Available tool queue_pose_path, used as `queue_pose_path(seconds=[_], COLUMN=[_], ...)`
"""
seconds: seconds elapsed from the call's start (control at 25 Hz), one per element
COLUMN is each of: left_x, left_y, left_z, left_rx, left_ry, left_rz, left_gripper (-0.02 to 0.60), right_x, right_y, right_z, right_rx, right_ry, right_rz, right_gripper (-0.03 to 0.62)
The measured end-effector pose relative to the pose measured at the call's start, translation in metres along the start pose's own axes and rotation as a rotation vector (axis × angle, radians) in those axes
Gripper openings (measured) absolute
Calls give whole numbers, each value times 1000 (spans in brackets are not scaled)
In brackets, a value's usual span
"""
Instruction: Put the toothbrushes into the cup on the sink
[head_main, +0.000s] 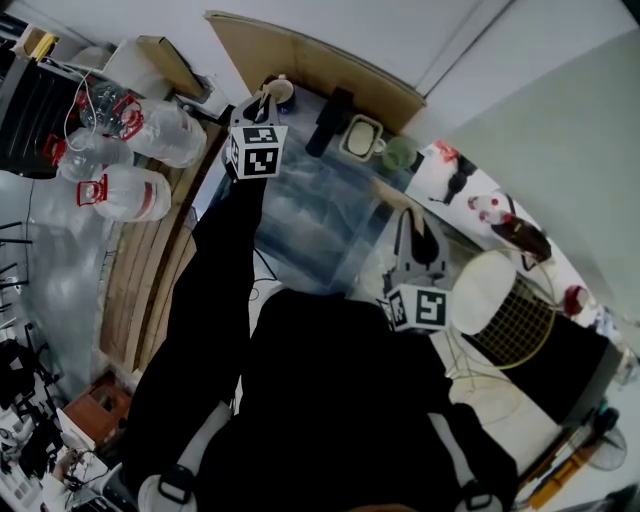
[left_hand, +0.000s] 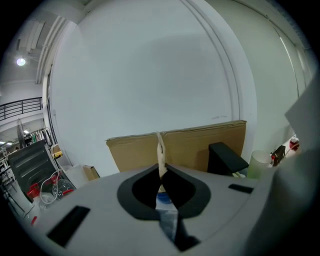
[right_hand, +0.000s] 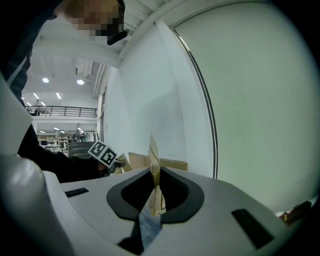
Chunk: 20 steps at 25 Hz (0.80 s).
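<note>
My left gripper (head_main: 262, 104) is stretched out to the far side of the sink (head_main: 320, 215), right beside a small white cup (head_main: 281, 92). In the left gripper view it (left_hand: 161, 172) is shut on a thin pale toothbrush (left_hand: 160, 149) that stands upright between the jaws, with something blue (left_hand: 162, 201) just below. My right gripper (head_main: 417, 222) hangs nearer me at the sink's right. It (right_hand: 152, 189) is shut on a brown paper packet (right_hand: 154, 167), which shows in the head view as a tan strip (head_main: 392, 192).
Behind the sink lean cardboard sheets (head_main: 320, 60). A black object (head_main: 330, 120), a square white mug (head_main: 362, 138) and a green cup (head_main: 400, 152) stand on the back ledge. Large water bottles (head_main: 130, 190) lie at left. A white wire basket (head_main: 505, 300) stands at right.
</note>
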<state>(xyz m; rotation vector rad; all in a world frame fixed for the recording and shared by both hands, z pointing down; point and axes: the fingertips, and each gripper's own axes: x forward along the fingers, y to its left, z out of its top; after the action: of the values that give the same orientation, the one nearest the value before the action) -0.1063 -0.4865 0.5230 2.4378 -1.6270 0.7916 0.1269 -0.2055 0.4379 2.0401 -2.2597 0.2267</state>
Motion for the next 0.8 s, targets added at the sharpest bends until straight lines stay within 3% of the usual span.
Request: queue_pose_path(seconds=[0.2, 0.32, 0.8], left_x=[6, 0, -69], left_y=[0, -1, -10], left_z=[-8, -6, 16], left_rx=[-25, -47, -88], left_ry=[27, 13, -86], left_rz=[0, -13, 5], left_gripper=[8, 60, 66], right_x=[-1, -1, -8], right_y=[-6, -7, -22], right_z=[0, -1, 8], right_rx=[-6, 0, 10], right_ry=[-1, 0, -25], right_rz=[-5, -5, 1], right_gripper=[37, 37, 37])
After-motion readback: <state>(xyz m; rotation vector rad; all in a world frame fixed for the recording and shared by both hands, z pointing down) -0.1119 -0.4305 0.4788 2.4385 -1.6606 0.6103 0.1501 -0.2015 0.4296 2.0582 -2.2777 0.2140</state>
